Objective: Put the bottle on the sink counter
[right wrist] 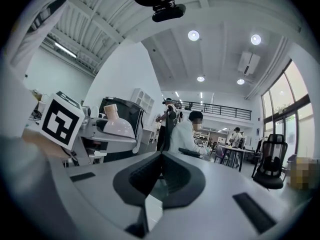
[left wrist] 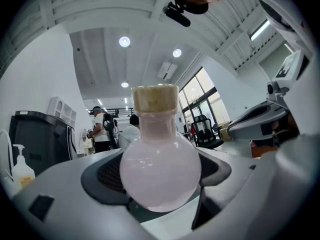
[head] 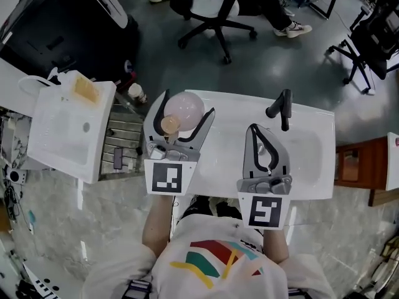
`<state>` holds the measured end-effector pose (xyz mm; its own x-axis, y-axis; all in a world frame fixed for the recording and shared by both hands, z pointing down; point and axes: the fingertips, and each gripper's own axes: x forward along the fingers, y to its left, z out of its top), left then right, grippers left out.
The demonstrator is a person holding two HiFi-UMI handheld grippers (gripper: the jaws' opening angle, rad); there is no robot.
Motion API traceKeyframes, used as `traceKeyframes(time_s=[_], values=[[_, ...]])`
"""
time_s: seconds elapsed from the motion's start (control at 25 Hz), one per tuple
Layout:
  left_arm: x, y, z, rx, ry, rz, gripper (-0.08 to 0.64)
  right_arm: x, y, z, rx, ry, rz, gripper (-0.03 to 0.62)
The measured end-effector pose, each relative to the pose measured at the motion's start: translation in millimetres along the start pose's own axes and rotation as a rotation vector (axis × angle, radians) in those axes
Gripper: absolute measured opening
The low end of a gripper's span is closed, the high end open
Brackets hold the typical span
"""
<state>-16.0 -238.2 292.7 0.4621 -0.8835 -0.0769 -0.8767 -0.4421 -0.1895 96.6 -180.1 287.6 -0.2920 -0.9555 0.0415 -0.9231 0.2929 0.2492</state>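
— Where do we have the bottle (head: 182, 109)?

— In our left gripper (head: 189, 103), at the left centre of the head view. The jaws close on the round bulb from both sides, and the cork (left wrist: 155, 98) stands clear above them in the left gripper view.

— Is it down on the counter (head: 312, 120)?

— We can't tell. From above, the bulb sits over the counter's left end, but no view shows whether its base touches.

— And our other side?

— The right gripper (head: 259, 136) is clenched on nothing. Its own view shows the two pads pressed together with no gap. It hangs over the basin (head: 305, 154), just below the black faucet (head: 280, 108), well apart from the bottle.

— How do we think the bottle handles?

— It looks like thin pink glass, smooth and glossy, so we judge it stiff, fragile and slippery. It is probably light, since we see no liquid line. A sphere gives the pads little to bite on, so it could squirt out if we squeeze hard.

— So where do we hold it?

— At the widest part of the bulb, as now, with only modest pressure. The neck under the cork would be a second choice, but it is narrow and looks weaker.

— What is the risk when we set it down?

— The rounded bottom may roll toward the basin. We can't see whether there is a flat foot, so we should pick the flat stretch at the counter's left and open slowly.
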Motion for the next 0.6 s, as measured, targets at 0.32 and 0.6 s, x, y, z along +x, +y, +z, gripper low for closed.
traceKeyframes(time_s=[0.32, 0.6], values=[[32, 7, -56, 0.008, 0.118, -0.030, 0.417, 11, 14, -26, 0.024, 0.077, 0.009, 0.012], [52, 4, -97, -0.008, 0.197, -0.061, 0.417, 16, 20, -46, 0.040, 0.133, 0.011, 0.012]])
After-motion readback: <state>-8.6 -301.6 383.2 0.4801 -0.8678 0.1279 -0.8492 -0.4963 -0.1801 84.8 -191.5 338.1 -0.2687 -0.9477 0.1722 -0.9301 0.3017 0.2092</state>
